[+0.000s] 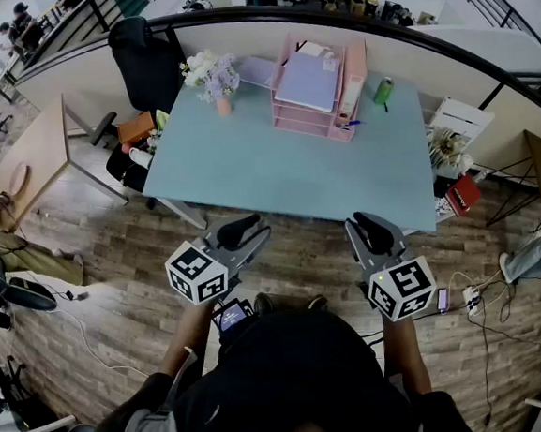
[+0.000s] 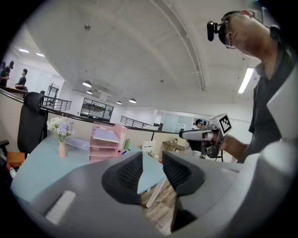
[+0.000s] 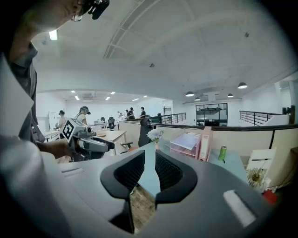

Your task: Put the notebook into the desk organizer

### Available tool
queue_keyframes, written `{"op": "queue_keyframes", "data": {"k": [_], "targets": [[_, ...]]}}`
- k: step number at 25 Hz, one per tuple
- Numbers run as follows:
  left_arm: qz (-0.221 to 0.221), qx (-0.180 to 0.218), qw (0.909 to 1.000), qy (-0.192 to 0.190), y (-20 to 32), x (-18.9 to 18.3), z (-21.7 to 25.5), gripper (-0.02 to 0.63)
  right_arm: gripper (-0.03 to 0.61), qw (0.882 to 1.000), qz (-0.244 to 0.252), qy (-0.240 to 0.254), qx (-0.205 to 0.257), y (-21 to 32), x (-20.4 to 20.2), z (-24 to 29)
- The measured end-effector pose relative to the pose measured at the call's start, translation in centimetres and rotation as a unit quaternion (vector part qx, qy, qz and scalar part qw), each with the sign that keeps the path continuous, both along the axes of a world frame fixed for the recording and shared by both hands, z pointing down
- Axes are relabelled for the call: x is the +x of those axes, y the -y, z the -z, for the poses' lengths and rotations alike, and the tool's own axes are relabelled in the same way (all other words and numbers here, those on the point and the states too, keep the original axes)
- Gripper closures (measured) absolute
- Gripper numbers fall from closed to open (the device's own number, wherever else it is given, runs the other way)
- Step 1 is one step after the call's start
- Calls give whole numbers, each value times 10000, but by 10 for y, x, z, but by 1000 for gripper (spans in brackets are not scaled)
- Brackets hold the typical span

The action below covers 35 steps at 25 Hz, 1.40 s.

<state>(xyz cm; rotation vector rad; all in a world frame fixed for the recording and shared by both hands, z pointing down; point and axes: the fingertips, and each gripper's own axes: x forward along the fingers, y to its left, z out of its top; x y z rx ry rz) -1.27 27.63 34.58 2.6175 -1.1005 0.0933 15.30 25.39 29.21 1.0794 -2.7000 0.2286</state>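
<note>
Pink organizer (image 1: 292,114) seemingly holds the notebook (image 1: 308,80), so the left gripper (image 1: 249,229) and right gripper (image 1: 370,229) wait off the desk (image 1: 276,177), jaws parted, empty.

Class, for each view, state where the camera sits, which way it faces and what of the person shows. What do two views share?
Head view: on the person's head, looking down at the desk; both arms, left hand-held gripper and right hand-held gripper show.
Left gripper view: on that gripper, facing the desk along its jaws; torso and right hand show.
Right gripper view: likewise; left hand shows.
Shared: both gripper views see the pink organizer.
</note>
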Motion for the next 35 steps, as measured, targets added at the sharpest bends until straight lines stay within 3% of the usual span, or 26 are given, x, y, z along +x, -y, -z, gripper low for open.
{"op": "queue_keyframes", "data": {"k": [14, 23, 35], "targets": [[-199, -31, 9998, -88, 7, -48, -7, 425, 525, 9997, -250, -52, -64, 2, -45, -7], [-205, -14, 9996, -185, 16, -85, -10, 425, 525, 9983, -502, 287, -72, 12, -73, -2], [-90, -119, 9997, -169, 58, -63, -15, 425, 525, 9985, -357, 348, -225, 73, -55, -12]]}}
